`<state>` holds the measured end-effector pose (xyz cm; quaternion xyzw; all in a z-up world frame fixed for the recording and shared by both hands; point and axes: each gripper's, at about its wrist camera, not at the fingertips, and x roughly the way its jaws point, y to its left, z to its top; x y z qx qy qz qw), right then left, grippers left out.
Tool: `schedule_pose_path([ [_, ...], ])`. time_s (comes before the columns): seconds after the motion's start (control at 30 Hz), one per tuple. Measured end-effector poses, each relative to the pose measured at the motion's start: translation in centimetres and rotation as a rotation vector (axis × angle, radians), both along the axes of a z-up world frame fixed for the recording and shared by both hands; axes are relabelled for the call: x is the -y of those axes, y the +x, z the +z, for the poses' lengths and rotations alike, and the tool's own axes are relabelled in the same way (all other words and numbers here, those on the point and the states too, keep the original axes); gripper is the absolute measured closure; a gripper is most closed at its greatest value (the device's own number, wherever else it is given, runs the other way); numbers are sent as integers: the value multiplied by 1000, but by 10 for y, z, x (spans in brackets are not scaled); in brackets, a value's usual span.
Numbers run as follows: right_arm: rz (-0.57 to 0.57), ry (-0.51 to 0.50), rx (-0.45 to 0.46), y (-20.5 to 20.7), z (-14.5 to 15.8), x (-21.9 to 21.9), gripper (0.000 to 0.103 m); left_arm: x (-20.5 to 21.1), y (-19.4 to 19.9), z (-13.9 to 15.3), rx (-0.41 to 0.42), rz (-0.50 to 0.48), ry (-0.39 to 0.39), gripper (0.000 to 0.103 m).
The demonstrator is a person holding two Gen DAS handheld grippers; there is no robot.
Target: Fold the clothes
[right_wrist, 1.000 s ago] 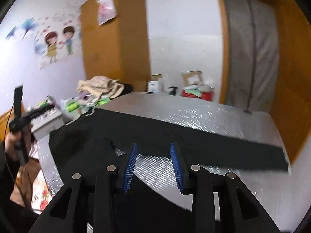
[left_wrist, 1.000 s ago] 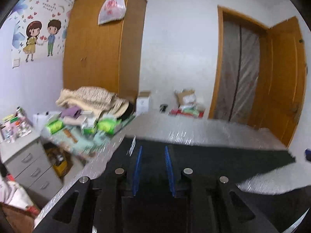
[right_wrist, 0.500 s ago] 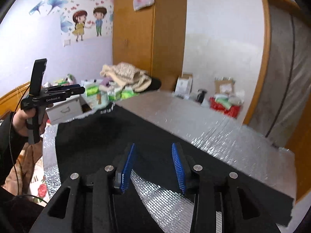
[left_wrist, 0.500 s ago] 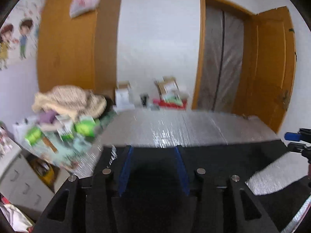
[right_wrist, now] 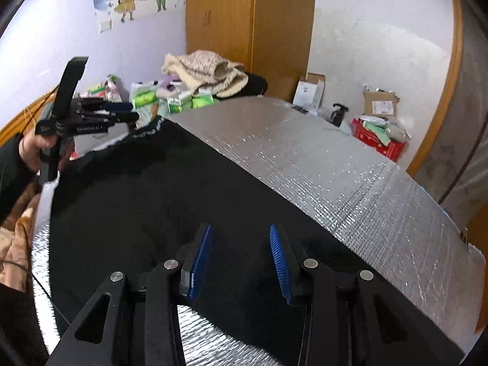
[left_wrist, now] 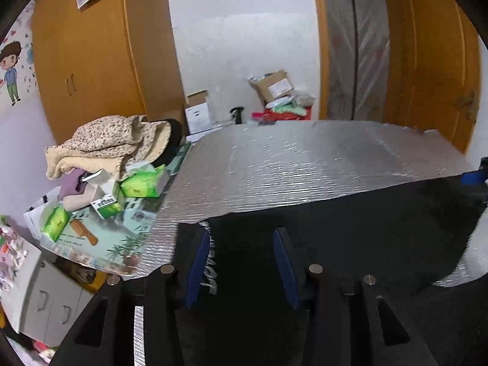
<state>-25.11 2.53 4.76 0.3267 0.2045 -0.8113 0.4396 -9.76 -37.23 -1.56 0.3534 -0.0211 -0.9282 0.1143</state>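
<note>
Your left claw [left_wrist: 241, 262] hangs released over the black garment [left_wrist: 350, 228], its jaws having just spread wide; the blue ribbed pads straddle a printed hem at six o'clock without pinching it. The garment lies spread flat on the foil-covered bench [left_wrist: 305, 158], a soft matte sheet on crinkled, shiny quilting. From there to your right claw [right_wrist: 241, 256], also released and freshly widened, cloth lies under the pads with nothing clamped. I judge one long fold laid and let go; the remaining folds are not yet done. At ten o'clock sits a heap of beige fleece [right_wrist: 201, 67].
</note>
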Motion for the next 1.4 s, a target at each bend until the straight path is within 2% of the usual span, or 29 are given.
schedule_pose_path([
  [0.2,38,48,34,-40,-24,17,62,26,-27,-15,50,-15,-40,59],
  [0.47,25,63,88,-89,-53,31,62,54,-53,-47,122,-20,22,59],
  [0.67,24,76,129,-114,-69,37,62,60,-67,-57,170,-24,18,59],
  [0.93,36,69,152,-128,-72,38,62,74,-68,-57,189,16,77,59],
  [1.23,79,51,154,-123,-70,32,61,80,-68,-61,191,49,125,59],
  [1.4,106,118,123,-115,-78,39,60,85,-73,-66,214,80,187,63],
])
